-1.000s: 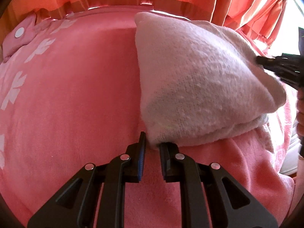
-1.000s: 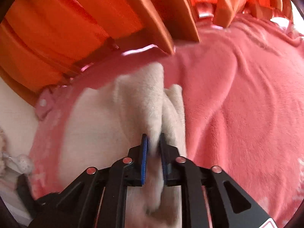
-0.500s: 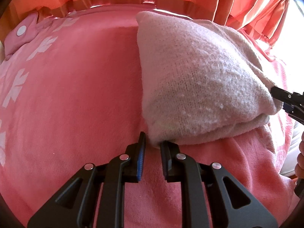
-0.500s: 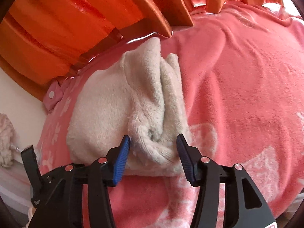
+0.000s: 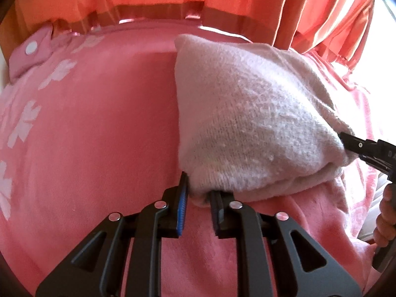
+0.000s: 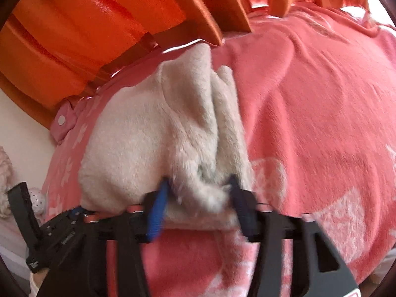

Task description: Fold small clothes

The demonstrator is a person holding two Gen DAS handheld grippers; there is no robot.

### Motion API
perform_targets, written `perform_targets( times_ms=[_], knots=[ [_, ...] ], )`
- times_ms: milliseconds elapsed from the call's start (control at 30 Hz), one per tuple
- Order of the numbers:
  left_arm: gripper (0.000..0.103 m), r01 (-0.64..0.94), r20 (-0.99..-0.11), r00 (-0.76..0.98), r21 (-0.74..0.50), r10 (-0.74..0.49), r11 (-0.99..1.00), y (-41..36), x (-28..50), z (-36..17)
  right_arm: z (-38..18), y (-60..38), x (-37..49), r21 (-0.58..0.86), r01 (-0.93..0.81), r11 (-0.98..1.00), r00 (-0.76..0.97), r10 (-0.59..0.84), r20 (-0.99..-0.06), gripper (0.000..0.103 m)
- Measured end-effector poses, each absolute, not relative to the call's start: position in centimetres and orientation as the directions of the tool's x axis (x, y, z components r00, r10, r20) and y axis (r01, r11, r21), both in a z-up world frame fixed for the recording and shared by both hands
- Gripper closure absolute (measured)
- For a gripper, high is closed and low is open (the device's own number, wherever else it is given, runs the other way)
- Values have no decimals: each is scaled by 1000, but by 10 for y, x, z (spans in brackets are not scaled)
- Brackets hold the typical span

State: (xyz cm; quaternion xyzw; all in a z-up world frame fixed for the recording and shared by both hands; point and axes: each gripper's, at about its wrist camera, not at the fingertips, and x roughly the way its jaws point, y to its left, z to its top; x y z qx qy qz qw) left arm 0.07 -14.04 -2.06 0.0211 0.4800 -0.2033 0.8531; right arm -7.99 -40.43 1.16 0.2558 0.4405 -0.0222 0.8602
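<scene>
While the folded cream garment [image 5: 250,128] is lying on the pink blanket [image 5: 99,128], I'm reading both tongs off the wrist views. Left gripper [image 5: 198,198]: jaws narrow, and a corner of the garment is sitting between the tips; looks pinched, though I'm judging that from the cloth bulging in the gap. Right gripper [image 6: 198,203]: jaws spread wide, straddling the bunched end of the garment [image 6: 158,133] without clamping it; cloth is filling the gap and touching the tips.

Handling, as I'm judging it: fleecy knit, light, fully limp, thick once doubled over. It won't slip on the ribbed pads but layers will slide over each other, so I'm wanting to take hold at the corners, catching all layers at the folded edge, not the fluffy top ply alone.

What I'm not getting: right view is motion-blurred around the tips, so pad contact there is uncertain. The garment's underside and how many plies it has are hidden. From the left view the right gripper [image 5: 366,148] is cut off at the frame edge. Orange curtain [image 6: 99,24] is blocking everything beyond the blanket.
</scene>
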Motion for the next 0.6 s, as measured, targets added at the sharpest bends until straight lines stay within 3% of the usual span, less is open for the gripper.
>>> perform_targets(
  times_ms=[167,200,300,333,567,600],
  knots=[
    [95,348,-802,471,-215,-369,912,-120,-2,-1,72,-413,-111,502,161,850,764,214,-608,93],
    [95,347,-810,457,-218,-368,912,-118,1,-5,62,-418,-112,499,171,850,750,217,-625,93],
    [95,338,-847,418,-190,-328,922,-120,8,-29,-9,-425,-90,407,281,869,573,189,-798,93],
    [95,337,-851,414,-185,-322,923,-122,6,-33,-28,-427,-90,425,283,860,560,212,-801,94],
    [93,360,-854,422,-152,-306,920,-127,-2,-27,-11,-413,-99,352,262,899,556,157,-816,90],
    [93,372,-850,426,-147,-310,916,-126,-6,-21,-4,-414,-104,364,267,892,565,161,-809,86]
  ],
)
